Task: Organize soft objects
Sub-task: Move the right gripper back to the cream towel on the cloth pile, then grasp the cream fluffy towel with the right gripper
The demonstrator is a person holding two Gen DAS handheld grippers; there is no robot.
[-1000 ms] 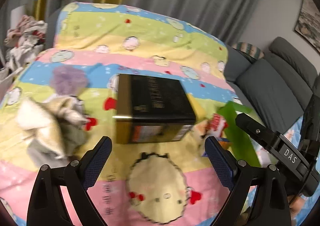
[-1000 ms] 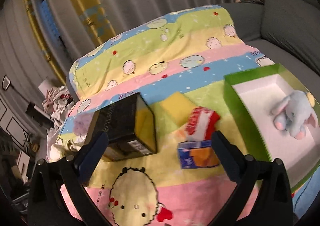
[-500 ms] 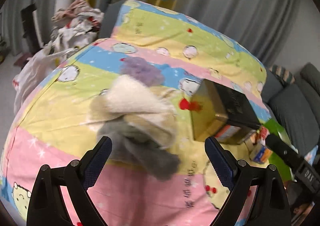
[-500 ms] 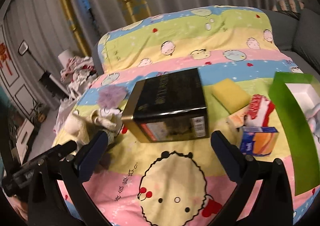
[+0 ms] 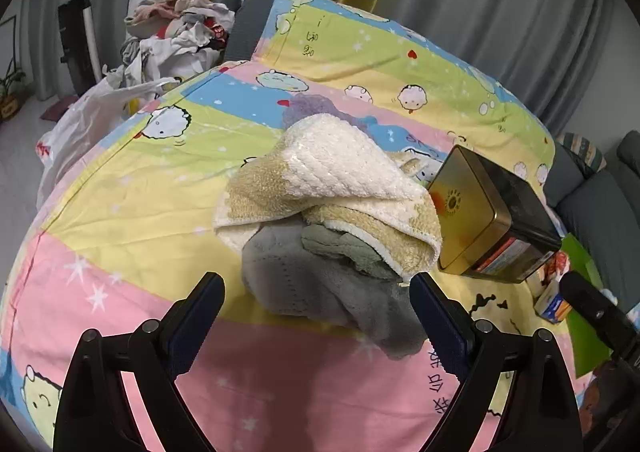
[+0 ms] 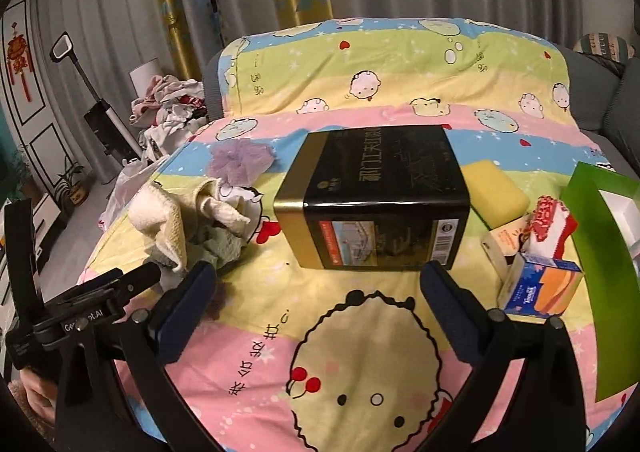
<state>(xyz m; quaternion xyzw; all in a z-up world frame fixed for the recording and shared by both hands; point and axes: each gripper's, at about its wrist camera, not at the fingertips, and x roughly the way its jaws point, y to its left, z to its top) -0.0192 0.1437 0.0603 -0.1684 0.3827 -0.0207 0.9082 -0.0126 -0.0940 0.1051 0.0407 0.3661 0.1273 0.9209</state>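
A heap of soft cloths lies on the striped cartoon bedsheet: a cream and tan towel (image 5: 336, 179) over a grey cloth (image 5: 320, 288) and a green cloth (image 5: 344, 252). A purple fluffy puff (image 5: 316, 107) sits behind them. My left gripper (image 5: 316, 316) is open and empty, just in front of the grey cloth. My right gripper (image 6: 316, 292) is open and empty, in front of a black and gold tin (image 6: 376, 207). The heap (image 6: 168, 219), the puff (image 6: 240, 159) and a yellow sponge (image 6: 496, 187) show in the right wrist view.
A green box (image 6: 600, 252) stands at the right edge. Tissue packs (image 6: 540, 284) and a red-white packet (image 6: 548, 223) lie beside it. The tin (image 5: 492, 215) stands right of the heap. Laundry (image 5: 176, 23) and a plastic bag (image 5: 80, 123) lie beyond the bed's left edge.
My left gripper has swung left from the tin to face the cloth heap and moved closer to it. My right gripper has turned left, from the green box towards the tin.
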